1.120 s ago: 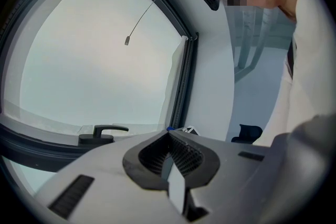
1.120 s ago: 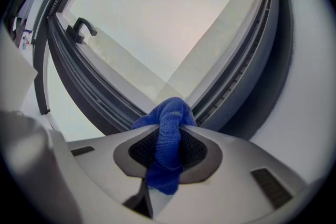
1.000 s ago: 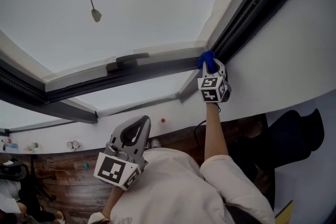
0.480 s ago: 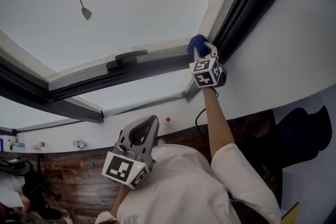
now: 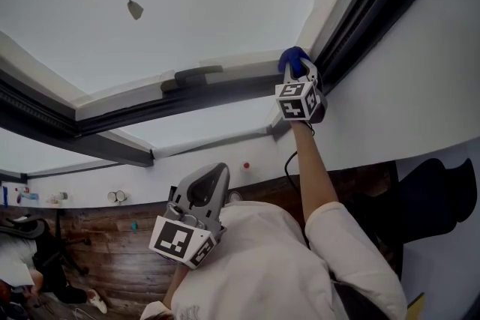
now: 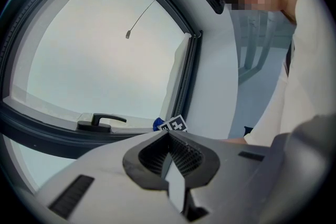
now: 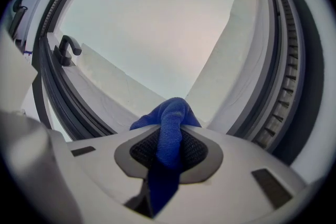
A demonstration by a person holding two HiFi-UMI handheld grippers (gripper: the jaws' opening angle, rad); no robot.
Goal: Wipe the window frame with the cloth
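Right tool (image 7: 169, 136) clamped on blue cloth (image 7: 172, 115), up in the corner of the window frame (image 5: 217, 90). Left tool (image 6: 169, 152) shut, empty, held low. Could snag on the dark seal (image 5: 352, 19) and yank the cloth free; could skim past the corner, too.

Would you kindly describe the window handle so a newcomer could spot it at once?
Start at the big window and follow its dark frame along the bottom. The handle sits there, left of the blue cloth in the right claw: the only dark lever on that rail.
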